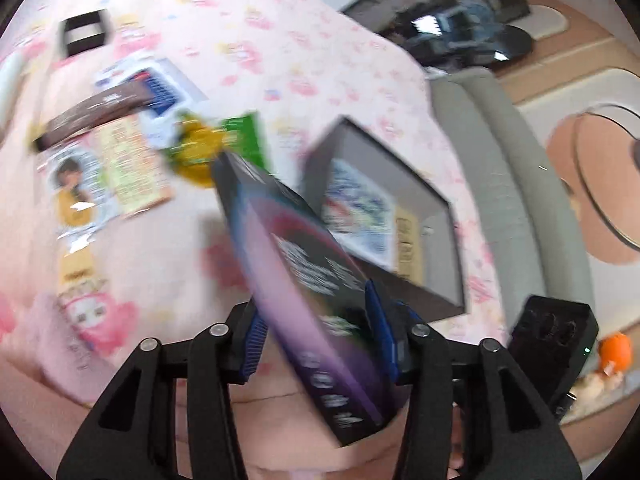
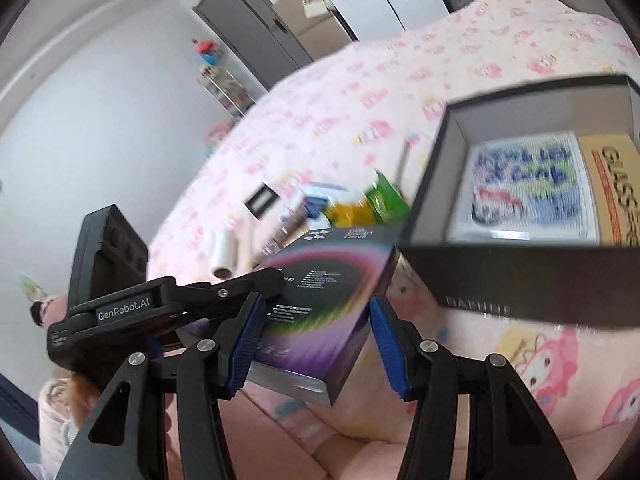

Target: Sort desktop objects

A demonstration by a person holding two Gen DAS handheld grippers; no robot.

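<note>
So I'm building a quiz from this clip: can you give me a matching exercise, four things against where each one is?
Things
1. black and purple rectangular carton
2. dark open-topped cardboard box
3. white card with blue scribbled print
4. green and yellow snack packet

Places
A. lying flat inside the box
B. on the pink patterned cloth, beyond the carton
C. lifted between both hand-held grippers
D. sitting on the cloth, to the right in the right wrist view

Pairs: 1-C, 2-D, 3-A, 4-B
</note>
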